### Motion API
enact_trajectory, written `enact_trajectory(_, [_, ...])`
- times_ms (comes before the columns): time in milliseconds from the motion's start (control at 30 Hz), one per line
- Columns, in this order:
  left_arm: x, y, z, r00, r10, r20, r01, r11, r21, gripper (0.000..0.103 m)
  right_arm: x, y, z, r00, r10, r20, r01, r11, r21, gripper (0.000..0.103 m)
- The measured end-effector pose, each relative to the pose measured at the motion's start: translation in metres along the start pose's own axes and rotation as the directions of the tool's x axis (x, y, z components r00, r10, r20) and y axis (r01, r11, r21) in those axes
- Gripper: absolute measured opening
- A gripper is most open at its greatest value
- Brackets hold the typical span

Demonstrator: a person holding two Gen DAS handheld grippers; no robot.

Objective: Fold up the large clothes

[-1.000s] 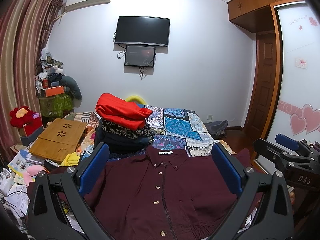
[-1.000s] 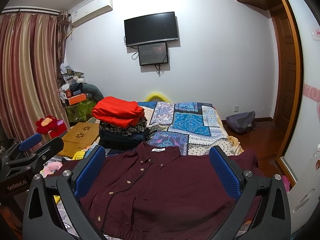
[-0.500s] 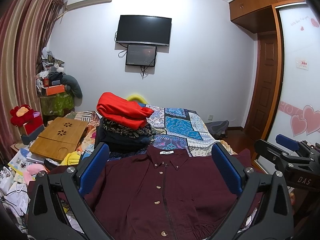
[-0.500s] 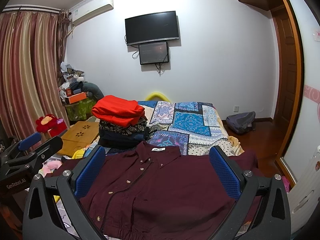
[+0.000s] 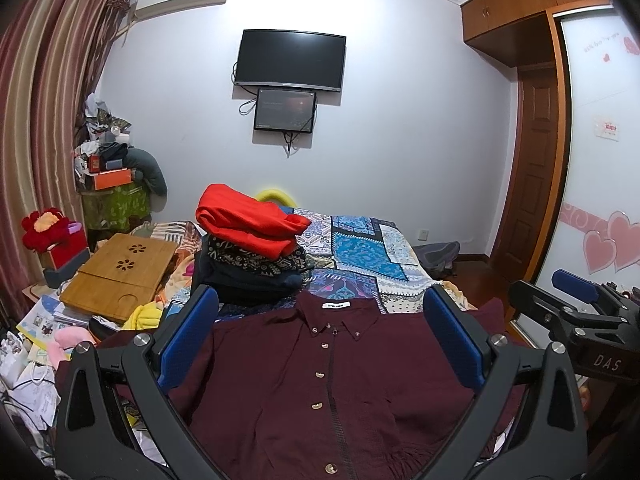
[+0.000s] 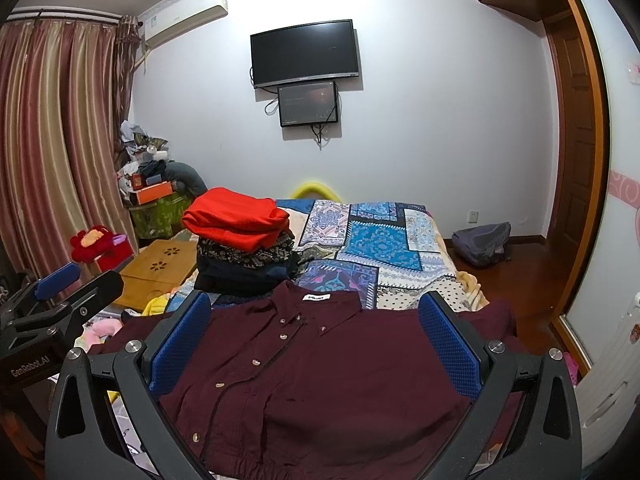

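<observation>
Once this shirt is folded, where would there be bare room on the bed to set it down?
The patchwork quilt lies bare right of the clothes stack and beyond the shirt collar. The left side is crowded: wooden tray, papers, soft toys.

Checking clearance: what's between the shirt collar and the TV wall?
Behind the shirt collar comes the patchwork quilt, with the clothes stack on its left side, then a yellow object at the wall. Both views show it.

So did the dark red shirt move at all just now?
No. The dark red shirt lies spread flat, its collar keeping the same spot beside the stack of folded clothes on the bed.
</observation>
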State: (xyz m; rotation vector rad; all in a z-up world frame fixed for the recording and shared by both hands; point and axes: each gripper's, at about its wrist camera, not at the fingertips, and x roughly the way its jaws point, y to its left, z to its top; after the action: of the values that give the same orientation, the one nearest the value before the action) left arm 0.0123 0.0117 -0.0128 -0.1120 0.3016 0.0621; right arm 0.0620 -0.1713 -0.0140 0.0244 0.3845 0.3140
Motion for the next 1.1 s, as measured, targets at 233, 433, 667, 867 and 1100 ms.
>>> enact_trajectory(233, [0.008,0.008,0.0,1.0,0.003,-0.01,-0.003,1.0,-0.011,0.103,0.009,0.001,-0.003,1.0,-0.013,-0.012,0.013,1.0,-0.008,0.103])
enact_trajectory(433, [0.017,0.029,0.002,0.997,0.078,-0.001,-0.078,0.997,-0.02,0.103,0.025,-0.001,-0.005,0.999,-0.027,-0.04,0.027,1.0,-0.009,0.103])
enact_trajectory(667, [0.036,0.086,0.002,0.97,0.244,-0.023,-0.244,0.969,-0.046,0.103,0.045,-0.007,-0.006,0.995,-0.058,-0.078,0.057,0.998,-0.015,0.103])
enact_trajectory(867, [0.049,0.174,-0.014,0.919,0.382,-0.094,-0.394,0.896,-0.207,0.103,0.068,-0.016,-0.005,0.988,-0.091,-0.127,0.091,0.996,-0.006,0.103])
enact_trajectory(1100, [0.077,0.28,-0.064,0.843,0.395,-0.366,-0.518,0.781,-0.349,0.103,0.097,-0.024,-0.01,0.971,-0.116,-0.211,0.12,0.993,0.006,0.103])
